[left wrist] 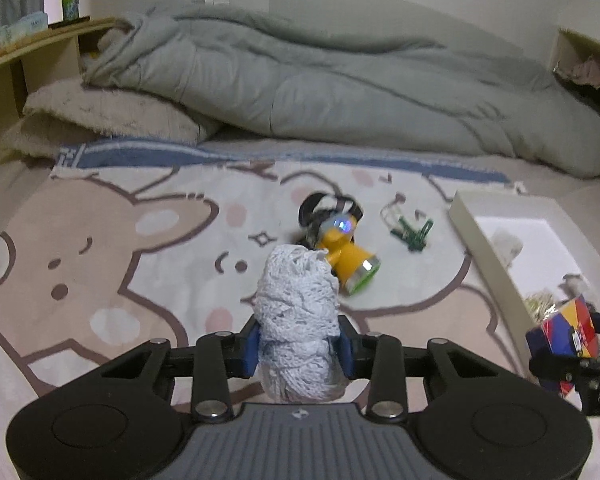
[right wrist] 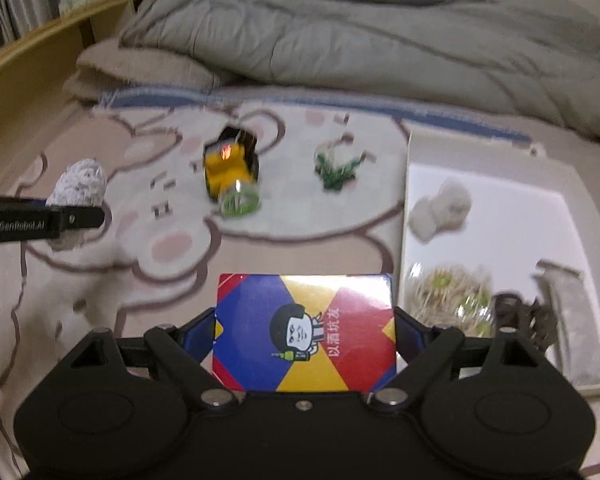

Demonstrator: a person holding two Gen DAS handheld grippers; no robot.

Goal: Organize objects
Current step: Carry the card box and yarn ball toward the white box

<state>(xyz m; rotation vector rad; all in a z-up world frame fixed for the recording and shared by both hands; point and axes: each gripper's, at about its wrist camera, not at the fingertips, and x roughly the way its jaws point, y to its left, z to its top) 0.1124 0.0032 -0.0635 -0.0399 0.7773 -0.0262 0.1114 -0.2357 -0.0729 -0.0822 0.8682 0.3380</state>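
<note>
A rumpled grey duvet (left wrist: 340,80) lay heaped across the back of the bed, and in front of it spread a cartoon bear blanket (left wrist: 100,260). At its right edge sat a shallow white box (right wrist: 500,216) already holding a few bits. The right gripper (right wrist: 304,336) was clamped on a colourful card box (right wrist: 304,332), held beside the white box. The left gripper (left wrist: 298,346) was squeezed on a white yarn ball (left wrist: 296,312). A yellow headlamp (left wrist: 346,256) and a small green clip (left wrist: 414,232) lay on the blanket.
</note>
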